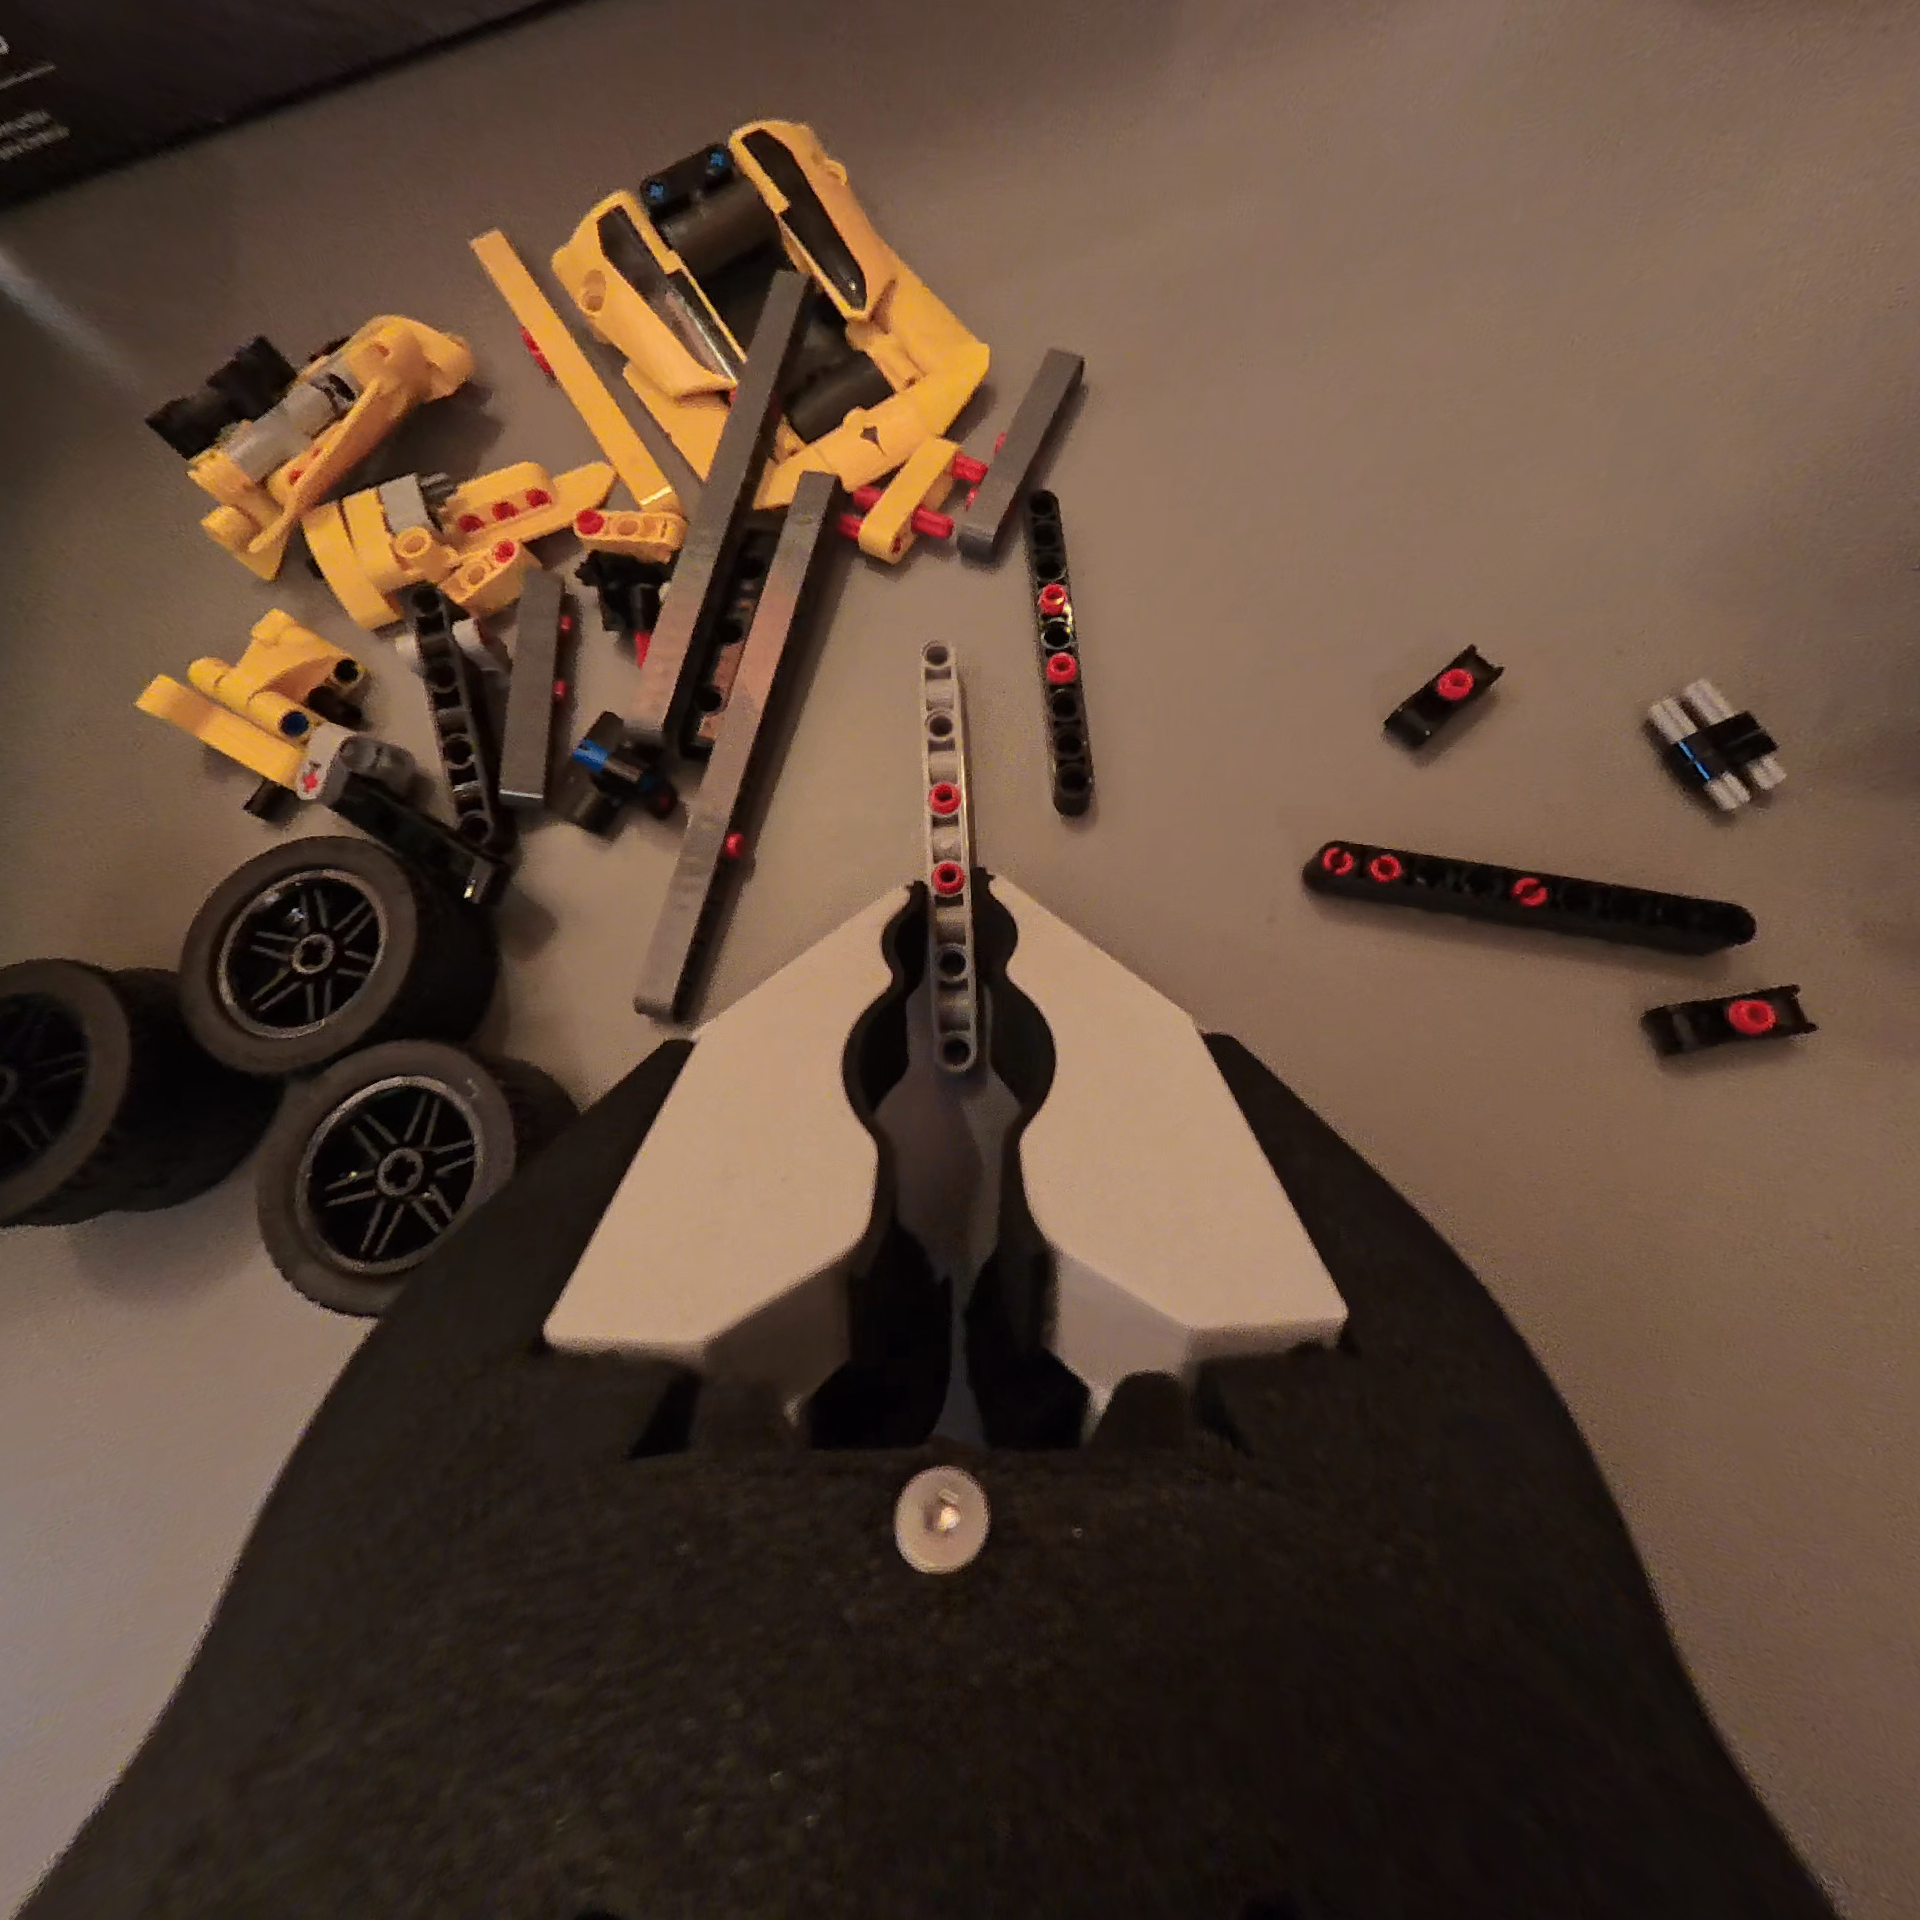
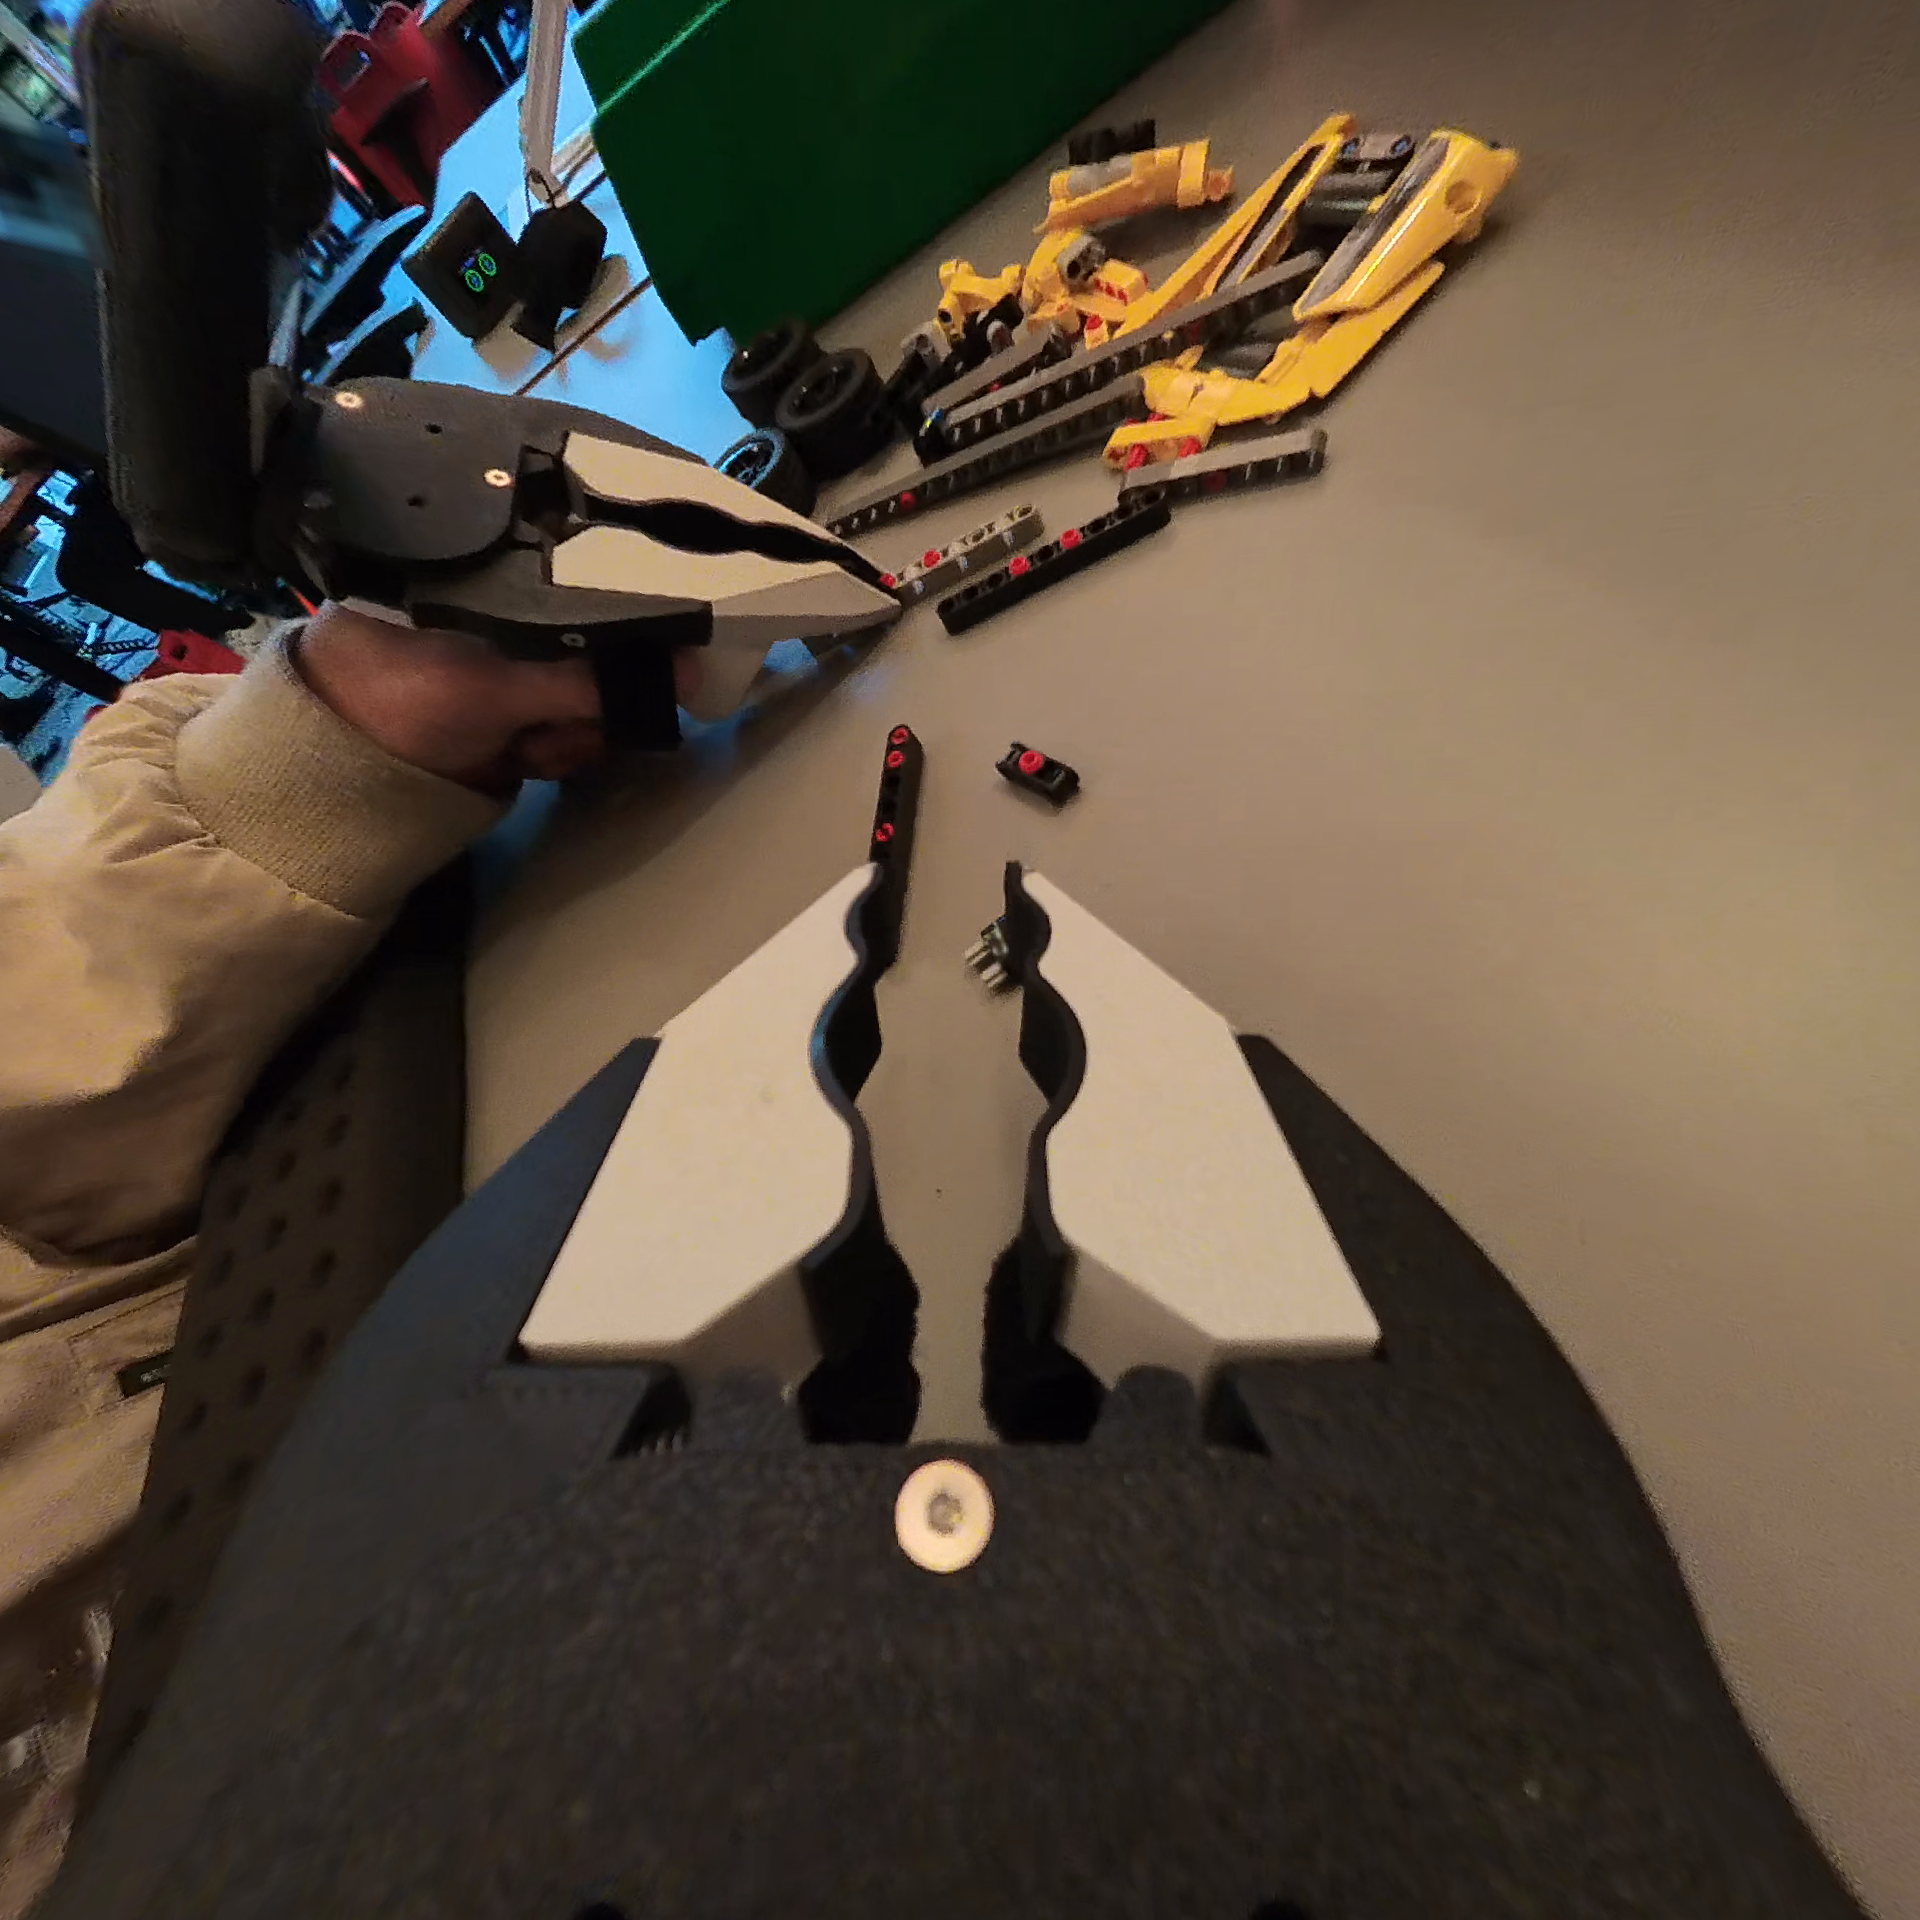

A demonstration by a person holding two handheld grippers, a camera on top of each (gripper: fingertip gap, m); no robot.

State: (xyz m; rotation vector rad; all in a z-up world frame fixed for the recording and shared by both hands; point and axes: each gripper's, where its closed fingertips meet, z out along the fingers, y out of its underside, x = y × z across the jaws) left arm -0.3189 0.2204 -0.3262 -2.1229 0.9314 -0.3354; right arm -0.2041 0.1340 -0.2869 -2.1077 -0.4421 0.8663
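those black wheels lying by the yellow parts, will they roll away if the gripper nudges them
Probably yes for any standing on its tread: the wheels are round with rubbery-looking tyres. Huddled against each other, they may bump rather than run far. They look light.

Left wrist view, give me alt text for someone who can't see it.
The left tool is shut on a light grey holed beam with red pins, over a grey table. Yellow and dark grey building-toy parts lie ahead left, black wheels at left, and black beams at right.
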